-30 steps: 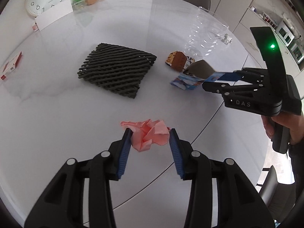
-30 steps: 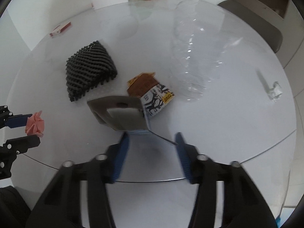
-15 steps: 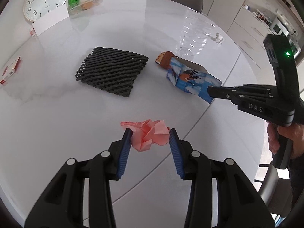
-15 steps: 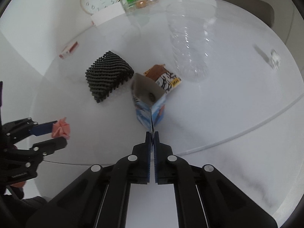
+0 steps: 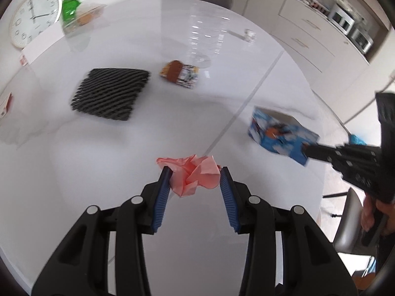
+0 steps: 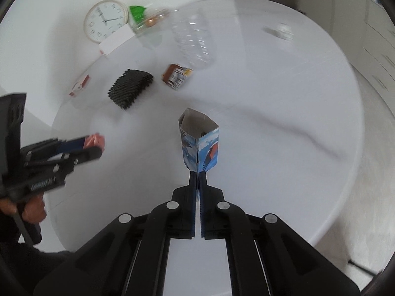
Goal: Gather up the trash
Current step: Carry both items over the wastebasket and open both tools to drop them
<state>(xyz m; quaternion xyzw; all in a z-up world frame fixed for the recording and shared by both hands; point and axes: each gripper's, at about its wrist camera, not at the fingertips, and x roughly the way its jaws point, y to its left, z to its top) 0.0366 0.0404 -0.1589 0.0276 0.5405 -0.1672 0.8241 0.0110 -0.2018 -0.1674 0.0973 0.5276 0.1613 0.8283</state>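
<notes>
Between the left claw (image 5: 195, 177) pads sits a crumpled pink tissue (image 5: 191, 174), gripped above the white surface (image 5: 98, 153). The right claw (image 6: 197, 172) is pinched tight on a blue printed carton's (image 6: 201, 148) flattened edge, its open grey mouth facing away.

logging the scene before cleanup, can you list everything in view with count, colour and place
crumpled paper: 1, pink, in the left gripper
carton: 1, blue printed, open-topped, in the right gripper
foam net: 1, black, on the table
snack wrapper: 1, brown and white, beside the net
plastic bottle: 1, clear, behind the wrapper
clock: 1, white, far edge
small box: 1, red and white, table's left edge
table: 1, white, round
left gripper: 1, black, blue pads
right gripper: 1, black, shut
</notes>
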